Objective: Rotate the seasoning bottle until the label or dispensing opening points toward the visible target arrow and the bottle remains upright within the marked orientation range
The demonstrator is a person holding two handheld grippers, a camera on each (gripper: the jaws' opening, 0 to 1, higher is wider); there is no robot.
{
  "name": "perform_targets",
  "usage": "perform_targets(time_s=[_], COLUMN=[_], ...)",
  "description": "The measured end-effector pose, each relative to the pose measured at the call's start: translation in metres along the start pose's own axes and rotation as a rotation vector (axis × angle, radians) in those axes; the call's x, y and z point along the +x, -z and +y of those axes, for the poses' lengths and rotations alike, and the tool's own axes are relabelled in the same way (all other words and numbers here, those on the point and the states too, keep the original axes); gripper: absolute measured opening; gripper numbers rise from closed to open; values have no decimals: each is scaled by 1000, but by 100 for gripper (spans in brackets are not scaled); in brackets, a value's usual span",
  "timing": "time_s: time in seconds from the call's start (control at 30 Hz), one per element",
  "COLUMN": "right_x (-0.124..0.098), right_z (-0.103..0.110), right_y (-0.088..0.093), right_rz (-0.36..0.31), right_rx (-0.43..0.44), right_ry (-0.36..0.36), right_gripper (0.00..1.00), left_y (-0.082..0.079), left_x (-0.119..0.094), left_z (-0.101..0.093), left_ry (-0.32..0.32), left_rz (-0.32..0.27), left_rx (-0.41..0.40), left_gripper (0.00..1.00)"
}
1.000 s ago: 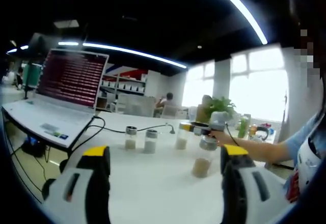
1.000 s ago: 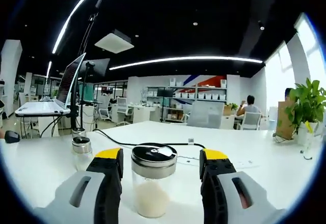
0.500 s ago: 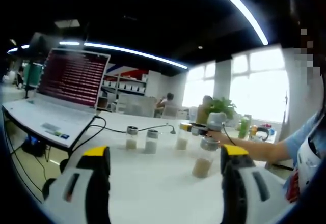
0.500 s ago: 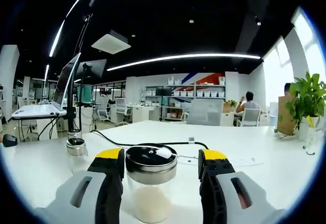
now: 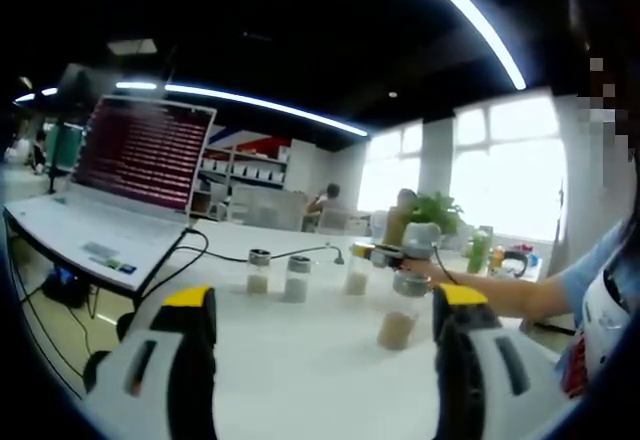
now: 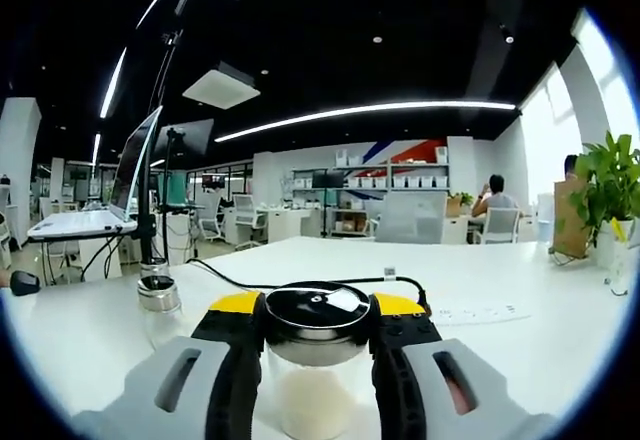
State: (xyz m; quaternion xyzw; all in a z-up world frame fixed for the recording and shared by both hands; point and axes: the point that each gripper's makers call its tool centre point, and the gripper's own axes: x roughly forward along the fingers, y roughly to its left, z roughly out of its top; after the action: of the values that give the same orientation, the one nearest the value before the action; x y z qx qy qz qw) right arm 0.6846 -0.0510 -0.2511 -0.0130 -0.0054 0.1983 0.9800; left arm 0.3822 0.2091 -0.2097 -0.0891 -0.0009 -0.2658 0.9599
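The right gripper (image 6: 318,360) is clamped on the clear glass seasoning bottle with a black-and-silver lid (image 6: 316,360), which stands upright on the white worktop (image 6: 500,350). Near the bottle stands a smaller silver-capped glass shaker (image 6: 158,305). The left gripper (image 5: 325,345) is spread wide, holding nothing.

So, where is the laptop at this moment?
In the left gripper view, the open laptop stands at the left of the white table, its cable running toward two small seasoning bottles to its right.
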Motion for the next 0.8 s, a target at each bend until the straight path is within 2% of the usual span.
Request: perform_targets(time_s=[0.17,0.5,0.8], right_x=[-1,0,-1], right_z=[0,3,5], right_y=[0,0,-1], right_rz=[3,7,-2], right_rx=[-13,-14,-1], right_ry=[9,-29,-5], right_gripper=[41,40,40], left_y=[1,-1,-2], left_x=[-1,-3,-3], left_z=[2,1,5], left_ry=[-9,-15,-19], left_rz=[1,-8,-9], left_rx=[-3,-1,-5], left_gripper=[95,95,95])
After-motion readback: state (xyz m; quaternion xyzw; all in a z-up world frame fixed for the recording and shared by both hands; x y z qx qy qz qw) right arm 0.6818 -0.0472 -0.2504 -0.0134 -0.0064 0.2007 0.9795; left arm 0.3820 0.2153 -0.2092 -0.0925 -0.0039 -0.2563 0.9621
